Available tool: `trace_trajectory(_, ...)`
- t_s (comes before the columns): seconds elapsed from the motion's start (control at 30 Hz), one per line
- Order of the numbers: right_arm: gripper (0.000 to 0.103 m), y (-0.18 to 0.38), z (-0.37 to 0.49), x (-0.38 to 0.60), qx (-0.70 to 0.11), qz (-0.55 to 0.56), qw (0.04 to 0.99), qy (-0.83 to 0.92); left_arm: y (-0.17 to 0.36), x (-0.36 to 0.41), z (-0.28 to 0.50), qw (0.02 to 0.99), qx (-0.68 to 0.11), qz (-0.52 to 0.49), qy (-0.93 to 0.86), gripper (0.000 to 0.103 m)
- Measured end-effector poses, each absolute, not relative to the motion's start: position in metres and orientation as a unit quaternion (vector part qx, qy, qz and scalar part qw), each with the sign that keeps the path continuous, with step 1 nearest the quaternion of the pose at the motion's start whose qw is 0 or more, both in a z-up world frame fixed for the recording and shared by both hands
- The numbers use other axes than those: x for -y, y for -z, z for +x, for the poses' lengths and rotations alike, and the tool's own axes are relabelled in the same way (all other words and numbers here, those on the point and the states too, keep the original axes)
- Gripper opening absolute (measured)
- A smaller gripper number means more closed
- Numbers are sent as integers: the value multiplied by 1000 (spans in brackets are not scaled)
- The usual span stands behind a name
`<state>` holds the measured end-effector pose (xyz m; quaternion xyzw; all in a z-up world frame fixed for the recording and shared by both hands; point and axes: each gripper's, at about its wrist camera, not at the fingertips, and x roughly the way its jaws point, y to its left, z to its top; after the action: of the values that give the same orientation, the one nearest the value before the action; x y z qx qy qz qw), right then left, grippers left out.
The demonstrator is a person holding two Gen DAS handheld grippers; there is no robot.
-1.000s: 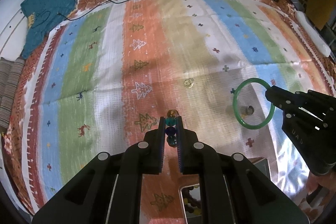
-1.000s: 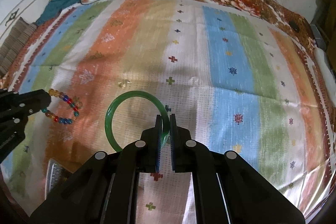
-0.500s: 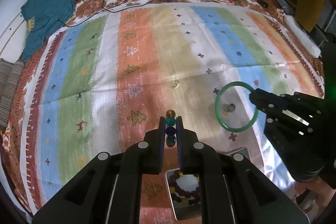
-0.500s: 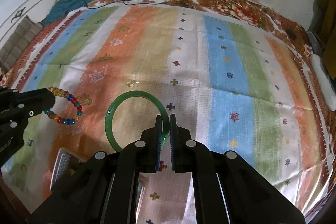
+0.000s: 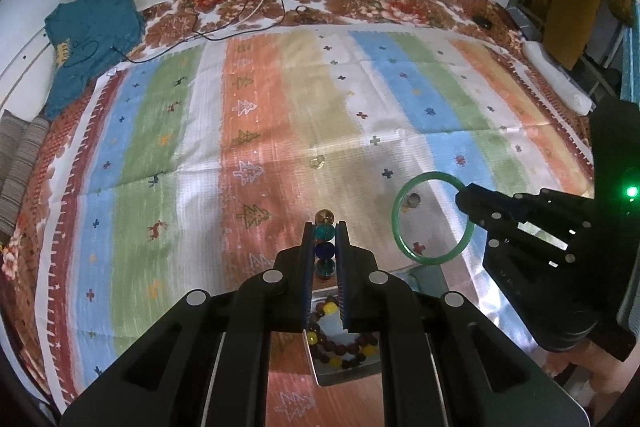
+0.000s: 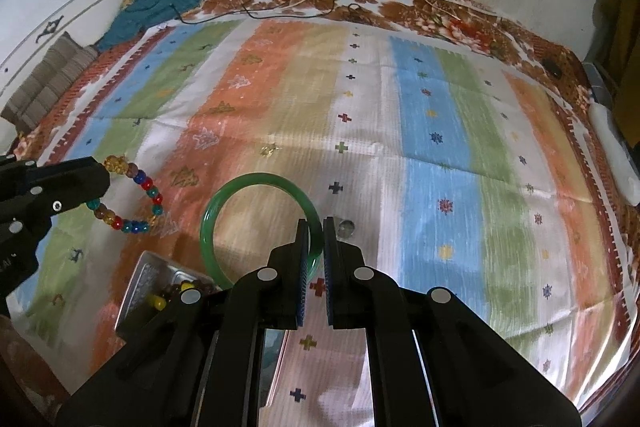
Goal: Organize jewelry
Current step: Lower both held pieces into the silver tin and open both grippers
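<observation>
While the left gripper point(image 5: 325, 231) clamps a multicoloured glass-bead bracelet point(image 6: 132, 199), the right gripper point(image 6: 316, 239) pinches a smooth green bangle point(image 6: 260, 227); both hang above the striped patterned bedspread point(image 6: 440, 147), near its front edge, over a shallow metal tray point(image 5: 344, 355) holding dark and yellow beads point(image 5: 340, 347).

A glossy green bangle point(image 6: 260, 223) and a multicoloured bead bracelet point(image 6: 132, 199) were held up off the striped cloth, while a small metal tray point(image 5: 344, 367) with dark and yellow beads in it was left lying below them.
</observation>
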<state>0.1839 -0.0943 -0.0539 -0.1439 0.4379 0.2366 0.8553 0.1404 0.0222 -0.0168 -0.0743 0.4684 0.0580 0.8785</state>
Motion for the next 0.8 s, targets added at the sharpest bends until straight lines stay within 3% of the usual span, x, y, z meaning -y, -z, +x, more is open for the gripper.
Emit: trace_trajectory(0.8, 9, 49, 127, 112, -434, -139, 847, -274, 13, -1, 84, 885, -458, -79, -21, 11)
